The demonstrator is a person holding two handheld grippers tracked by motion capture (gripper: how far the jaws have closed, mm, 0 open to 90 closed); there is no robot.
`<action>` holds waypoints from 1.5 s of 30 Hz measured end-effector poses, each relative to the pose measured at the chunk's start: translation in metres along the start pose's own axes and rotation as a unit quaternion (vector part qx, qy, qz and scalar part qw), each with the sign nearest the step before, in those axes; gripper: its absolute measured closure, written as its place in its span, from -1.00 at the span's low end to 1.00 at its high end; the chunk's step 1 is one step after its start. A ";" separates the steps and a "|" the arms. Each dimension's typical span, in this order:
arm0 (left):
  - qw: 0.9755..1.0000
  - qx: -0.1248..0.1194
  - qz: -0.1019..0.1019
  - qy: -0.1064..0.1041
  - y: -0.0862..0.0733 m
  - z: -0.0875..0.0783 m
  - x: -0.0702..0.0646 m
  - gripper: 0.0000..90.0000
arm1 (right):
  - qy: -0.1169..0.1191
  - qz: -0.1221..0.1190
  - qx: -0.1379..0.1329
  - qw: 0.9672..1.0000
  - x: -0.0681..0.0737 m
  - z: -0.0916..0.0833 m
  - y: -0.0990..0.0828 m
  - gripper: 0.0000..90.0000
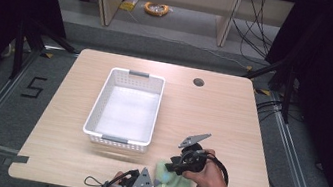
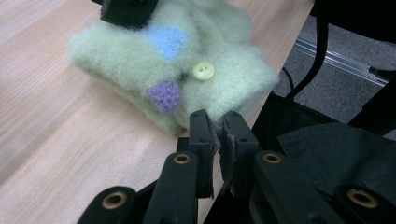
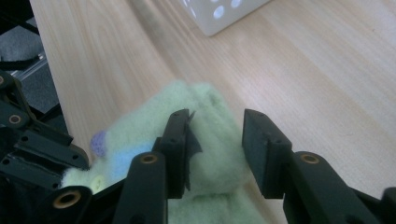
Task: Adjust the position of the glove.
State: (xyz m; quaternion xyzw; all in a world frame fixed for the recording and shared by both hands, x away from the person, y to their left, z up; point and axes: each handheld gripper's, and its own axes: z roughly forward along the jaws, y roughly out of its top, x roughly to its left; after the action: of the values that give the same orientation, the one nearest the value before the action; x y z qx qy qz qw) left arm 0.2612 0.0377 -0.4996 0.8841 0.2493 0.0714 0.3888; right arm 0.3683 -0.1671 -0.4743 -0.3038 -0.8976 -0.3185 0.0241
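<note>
A folded pale-green felted cloth [image 1: 171, 184] lies at the table's [image 1: 211, 116] near edge. The right gripper [image 3: 215, 122] straddles a fold, jaws apart; the left gripper [image 2: 217, 120], clenched empty, waits beside it

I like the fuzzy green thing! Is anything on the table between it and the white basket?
No, just bare wood. The high view shows open table between the fuzzy green cloth and the white basket; the right gripper view shows the same.
</note>
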 end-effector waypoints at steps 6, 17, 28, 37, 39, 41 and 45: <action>1.000 0.004 -0.006 -0.001 -0.001 0.001 0.000 0.86 | 0.017 0.004 -0.003 1.000 -0.007 0.009 -0.002 0.33; 1.000 -0.016 -0.017 -0.011 0.002 -0.006 0.000 0.90 | 0.022 -0.005 -0.031 0.999 0.001 -0.011 -0.003 0.97; 0.999 -0.034 0.014 0.002 0.021 -0.021 0.018 0.89 | -0.015 0.007 -0.105 0.994 0.021 -0.059 -0.025 0.97; 0.999 -0.026 0.019 0.002 0.034 -0.006 0.036 0.90 | -0.029 0.046 -0.127 0.990 0.026 -0.066 -0.055 0.98; 0.999 -0.029 0.012 -0.002 0.035 -0.003 0.037 0.90 | -0.035 0.045 -0.128 0.990 0.028 -0.066 -0.059 0.98; 0.999 -0.027 0.017 -0.005 0.036 0.001 0.039 0.90 | -0.033 0.052 -0.133 0.989 0.033 -0.065 -0.062 0.98; 0.999 -0.022 0.021 -0.008 0.037 0.007 0.042 0.89 | -0.034 0.059 -0.131 0.989 0.037 -0.064 -0.068 0.98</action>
State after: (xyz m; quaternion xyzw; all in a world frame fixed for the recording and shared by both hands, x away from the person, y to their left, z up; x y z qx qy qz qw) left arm 0.3139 0.0327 -0.4811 0.8809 0.2256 0.0777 0.4088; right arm 0.2904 -0.2269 -0.4522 -0.3669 -0.8292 -0.4208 -0.0275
